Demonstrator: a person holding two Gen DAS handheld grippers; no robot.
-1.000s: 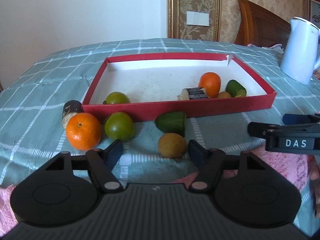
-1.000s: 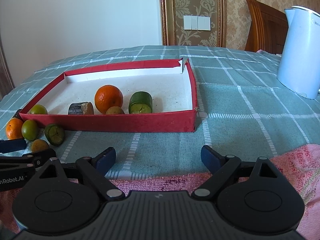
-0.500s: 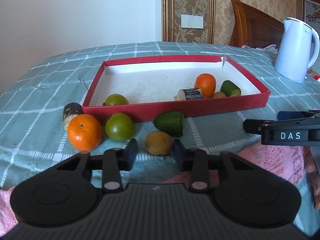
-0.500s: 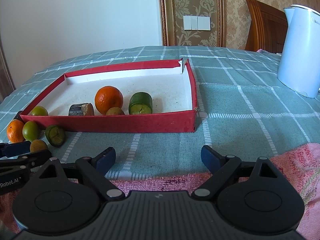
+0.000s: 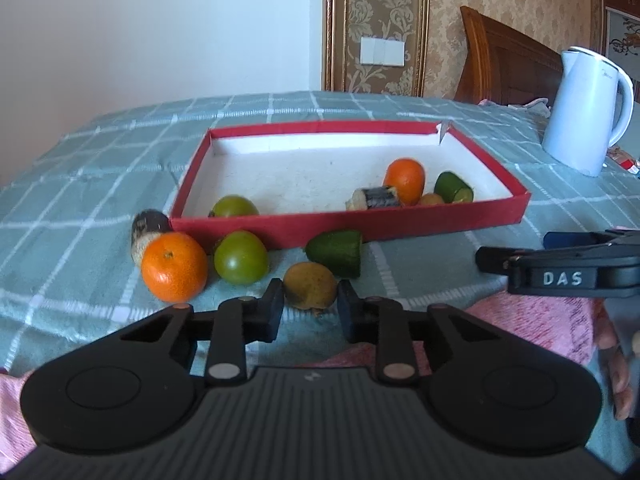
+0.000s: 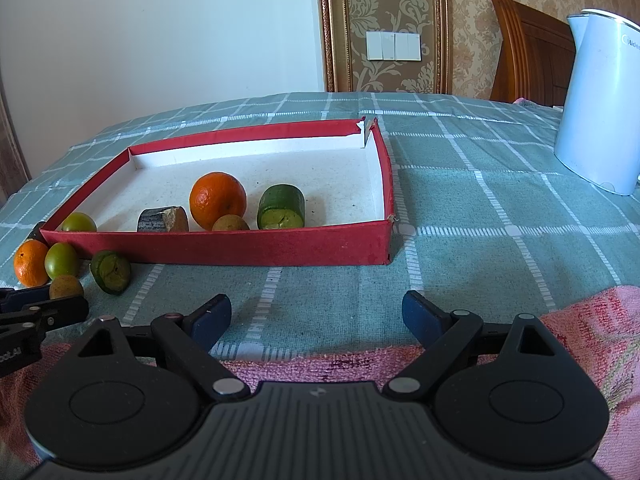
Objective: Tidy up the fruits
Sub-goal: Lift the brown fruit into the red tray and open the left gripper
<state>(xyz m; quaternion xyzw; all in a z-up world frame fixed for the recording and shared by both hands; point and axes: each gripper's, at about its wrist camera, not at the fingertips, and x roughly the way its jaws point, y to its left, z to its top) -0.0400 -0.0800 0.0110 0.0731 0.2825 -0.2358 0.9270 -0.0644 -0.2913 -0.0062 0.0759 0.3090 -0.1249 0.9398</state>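
Since the earlier frame, the left hand-held gripper (image 5: 310, 307) has closed from wide apart and is now clamped on the brown fruit (image 5: 310, 290), low in the centre of the left wrist view, on the checked counter (image 5: 80, 184) in front of the red tray (image 5: 400, 229). An orange (image 5: 174, 266), a green tomato (image 5: 241, 257) and a cucumber piece (image 5: 337, 252) lie beside it. The right hand-held gripper (image 6: 316, 315) has not moved; its jaws stand apart over bare cloth, holding nothing.
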